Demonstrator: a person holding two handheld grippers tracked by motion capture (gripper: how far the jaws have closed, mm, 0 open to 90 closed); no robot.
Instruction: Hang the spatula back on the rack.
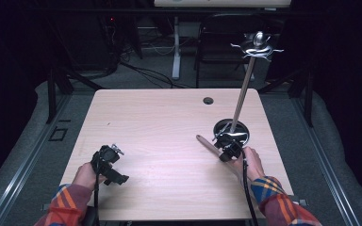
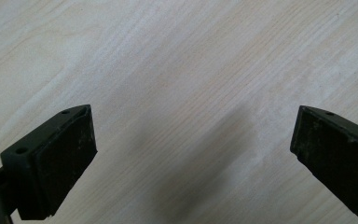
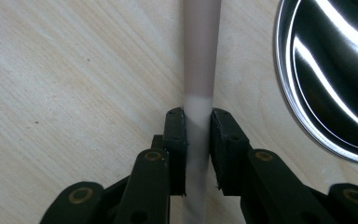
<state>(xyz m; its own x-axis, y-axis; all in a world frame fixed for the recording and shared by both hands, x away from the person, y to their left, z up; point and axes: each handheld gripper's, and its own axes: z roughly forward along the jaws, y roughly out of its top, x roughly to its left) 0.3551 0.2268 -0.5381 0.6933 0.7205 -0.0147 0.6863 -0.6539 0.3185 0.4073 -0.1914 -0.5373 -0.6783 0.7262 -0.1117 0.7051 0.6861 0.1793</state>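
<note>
You are working over a pale wooden tabletop [image 1: 160, 122], and every place below is given relative to the stand's round steel base [image 1: 231, 132], which sits toward the tabletop's right edge. From the middle of that base a long wooden pole [image 1: 243, 89] rises, leaning slightly away from you, and at its top a ring of curled metal hooks [image 1: 256, 48] spreads out under a rounded knob. In the right gripper view the base [image 3: 328, 79] shows as a shiny dark disc with a bright rim, lying just beside the gripper and the rod.

Your right gripper [image 1: 229, 149] sits right at the near edge of the base, and its jaws are clamped on a slim wooden rod [image 1: 210, 146]. In the high view the rod lies low over the tabletop, running from the gripper out to the left of the base, its free end pointing away from you. In the right gripper view the rod [image 3: 199, 70] passes straight between the two black jaws, both pads pressed against it.

Your left gripper [image 1: 109, 165] is well to the left of the base, near the front edge of the tabletop. Its jaws stand wide apart [image 2: 193, 154] with bare wood between them.
</note>
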